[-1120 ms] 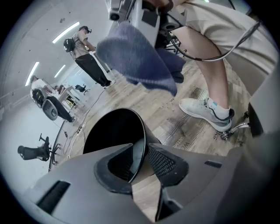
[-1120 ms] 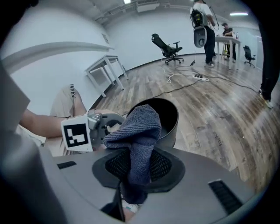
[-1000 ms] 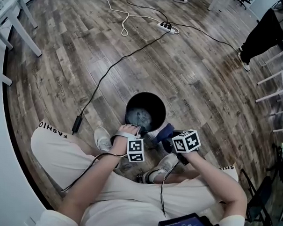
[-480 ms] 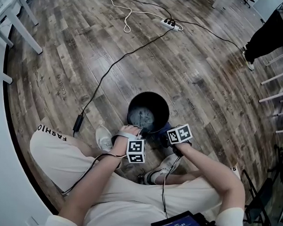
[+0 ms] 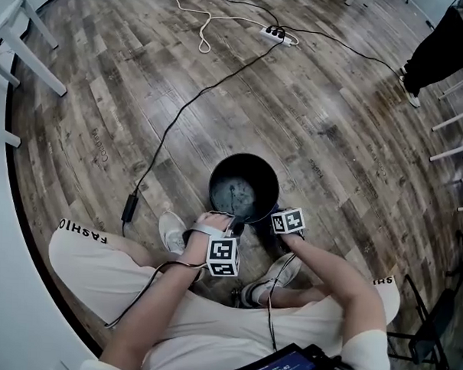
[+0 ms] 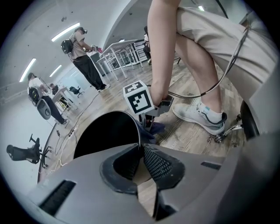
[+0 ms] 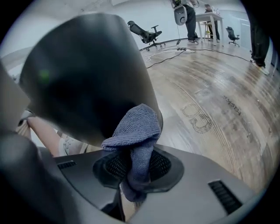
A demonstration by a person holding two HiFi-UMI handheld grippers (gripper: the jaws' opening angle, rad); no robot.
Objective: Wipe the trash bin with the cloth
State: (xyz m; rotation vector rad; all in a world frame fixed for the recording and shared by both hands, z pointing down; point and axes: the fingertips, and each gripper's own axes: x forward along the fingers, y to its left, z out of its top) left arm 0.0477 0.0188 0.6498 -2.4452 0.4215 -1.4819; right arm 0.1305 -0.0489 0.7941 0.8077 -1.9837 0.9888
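Two grippers: both work at the near side of the trash bin (image 5: 219,174), the side closest to the person.
Left gripper: the left gripper (image 6: 141,159) is at the near-left rim of the trash bin. Its jaws are pressed together on the thin rim, with one pad inside the bin and the other outside.
Right gripper: the right gripper (image 7: 133,164) is at the near-right side of the trash bin, outside its wall. Its jaws are clamped on the cloth (image 7: 135,129).
Cloth: blue-grey and folded, it sticks out past the pads, and its free end lies against the outer wall of the trash bin.
Trash bin: black and round, it stands upright and open on the wooden floor (image 5: 349,124). Its bottom looks grey and stained.
Shoes: one white shoe (image 5: 170,231) is just beside the near-left of the trash bin. The other shoe (image 5: 277,270) is near its near-right side.
Black cable: the black cable (image 5: 181,113) runs over the floor from the left of the trash bin to a power strip (image 5: 278,35), well apart on the far side.
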